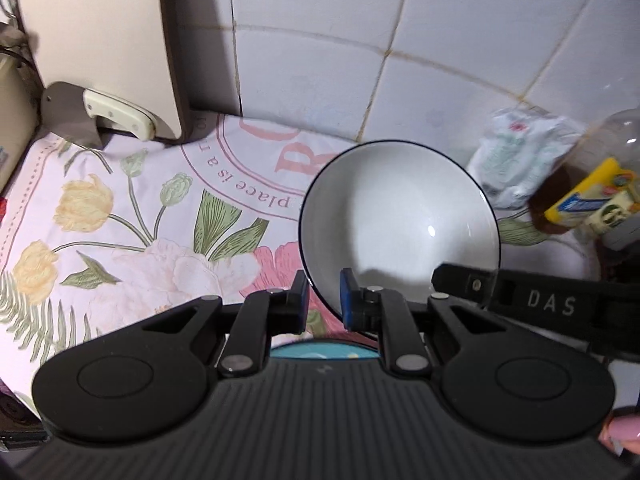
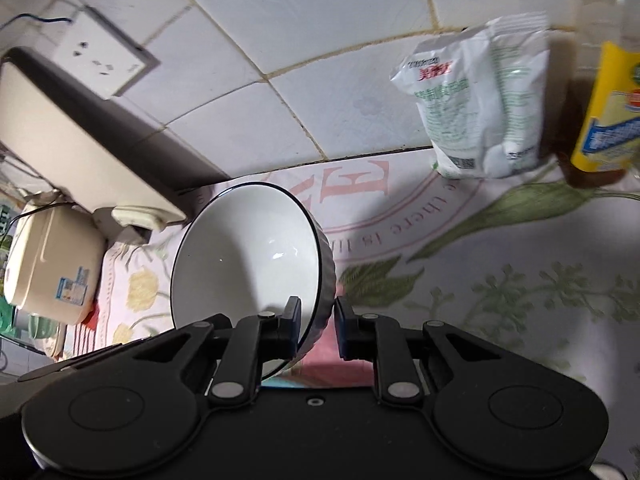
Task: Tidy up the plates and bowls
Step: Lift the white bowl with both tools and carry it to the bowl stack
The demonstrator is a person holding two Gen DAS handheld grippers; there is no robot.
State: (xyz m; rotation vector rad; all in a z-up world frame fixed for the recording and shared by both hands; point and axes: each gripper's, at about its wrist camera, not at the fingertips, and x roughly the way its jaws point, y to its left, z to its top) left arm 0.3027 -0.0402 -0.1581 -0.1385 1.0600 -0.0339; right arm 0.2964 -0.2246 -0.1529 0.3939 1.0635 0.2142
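A white bowl (image 1: 400, 220) with a thin dark rim hangs tilted above the floral cloth (image 1: 120, 220). My left gripper (image 1: 325, 300) is shut on its near-left rim, one blue pad inside the bowl and one outside. In the right wrist view the same bowl (image 2: 248, 256) shows a ribbed outer wall, and my right gripper (image 2: 317, 320) is shut on its right rim. The right gripper's black finger (image 1: 460, 276) reaches in at the bowl's lower right edge. A teal-edged thing (image 1: 320, 350) lies just under the left gripper, mostly hidden.
A tiled wall (image 1: 440, 40) closes the back. Against it stand a white packet (image 2: 480, 100) and a yellow-labelled bottle (image 2: 604, 112). A cream board (image 1: 100, 20) with a knife handle (image 1: 120, 116) is at the left, with a white cooker (image 2: 52, 256) beyond it and a wall socket (image 2: 100, 56) above.
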